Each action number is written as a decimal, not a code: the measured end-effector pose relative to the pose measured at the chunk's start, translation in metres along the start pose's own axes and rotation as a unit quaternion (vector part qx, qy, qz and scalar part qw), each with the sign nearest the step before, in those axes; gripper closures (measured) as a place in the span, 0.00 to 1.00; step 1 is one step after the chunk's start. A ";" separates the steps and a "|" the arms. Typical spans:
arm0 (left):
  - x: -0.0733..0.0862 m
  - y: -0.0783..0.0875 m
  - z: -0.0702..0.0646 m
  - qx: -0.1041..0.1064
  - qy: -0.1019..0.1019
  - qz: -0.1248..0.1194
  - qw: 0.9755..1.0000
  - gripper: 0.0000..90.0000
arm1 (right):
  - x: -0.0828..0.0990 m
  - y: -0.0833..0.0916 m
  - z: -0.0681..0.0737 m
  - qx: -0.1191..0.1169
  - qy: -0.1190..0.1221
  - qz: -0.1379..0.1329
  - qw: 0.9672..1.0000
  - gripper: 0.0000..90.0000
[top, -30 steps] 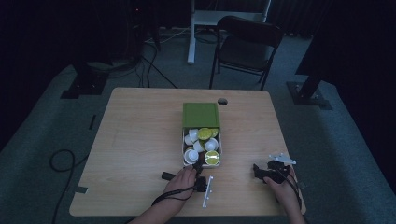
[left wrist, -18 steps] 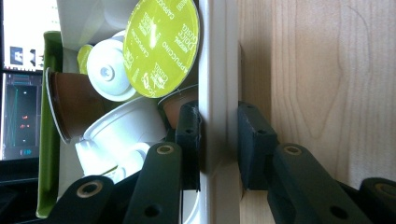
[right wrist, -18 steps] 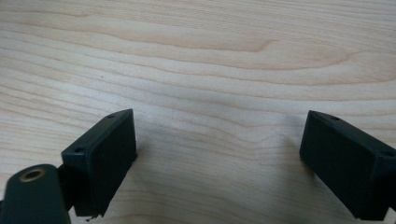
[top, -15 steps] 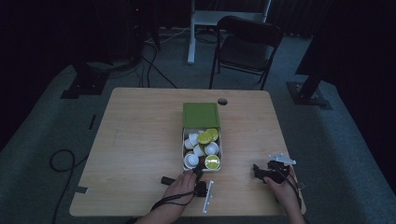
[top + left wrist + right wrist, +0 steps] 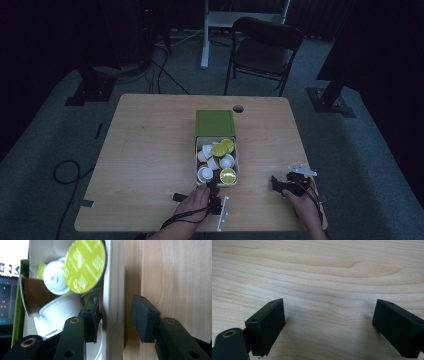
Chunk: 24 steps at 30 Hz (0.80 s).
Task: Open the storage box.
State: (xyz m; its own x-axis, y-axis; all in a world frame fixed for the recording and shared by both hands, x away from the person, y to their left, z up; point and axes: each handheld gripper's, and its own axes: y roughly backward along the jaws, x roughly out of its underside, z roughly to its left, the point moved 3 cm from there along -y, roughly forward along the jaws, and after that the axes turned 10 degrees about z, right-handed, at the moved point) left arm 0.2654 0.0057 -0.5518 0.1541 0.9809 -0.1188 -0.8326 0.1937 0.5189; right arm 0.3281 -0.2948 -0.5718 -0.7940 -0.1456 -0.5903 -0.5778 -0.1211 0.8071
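One white box [image 5: 217, 161] sits in the middle of the wooden counter [image 5: 150, 150]. Its flat green lid [image 5: 215, 123] lies at the far end. Inside are little round cups [image 5: 205, 174], about seven that I can count. Three show shiny yellow-green tops [image 5: 228, 175], and the others are smooth white plastic.

There are two claws. The left claw [image 5: 114, 315] is at the near end of the box, partly open, with one black block inside the box and one outside, the thin white wall [image 5: 113, 302] between them. It is not squeezing yet.

The right claw [image 5: 329, 325] is wide open and empty, low over bare pale wood with wavy lines, well apart from the box.
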 end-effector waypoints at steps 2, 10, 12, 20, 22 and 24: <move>-0.001 0.003 -0.001 0.022 0.019 -0.011 1.000 0.57 | 0.000 0.000 0.000 0.000 0.000 0.000 1.000 0.12; 0.001 0.017 0.007 0.063 0.062 -0.038 0.995 0.47 | 0.000 0.000 0.000 0.000 0.000 0.000 1.000 0.12; 0.001 0.020 0.010 0.075 0.086 -0.049 0.992 0.46 | 0.000 0.000 0.000 0.000 0.000 0.000 1.000 0.12; 0.004 0.025 0.024 0.108 0.147 -0.071 0.981 0.34 | 0.000 0.000 0.000 0.000 0.000 0.000 1.000 0.12; 0.005 0.026 0.027 0.125 0.167 -0.082 0.975 0.33 | 0.000 0.000 0.000 0.000 0.000 0.000 1.000 0.12; 0.005 0.028 0.030 0.136 0.184 -0.094 0.969 0.33 | 0.000 0.000 0.000 0.000 0.000 0.000 1.000 0.12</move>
State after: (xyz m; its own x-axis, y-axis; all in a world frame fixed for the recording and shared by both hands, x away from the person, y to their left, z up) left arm 0.2591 0.0169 -0.5123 0.0482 0.8646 -0.5001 -0.6299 0.4149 0.6566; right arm 0.3281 -0.2948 -0.5718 -0.7940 -0.1457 -0.5902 -0.5778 -0.1211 0.8072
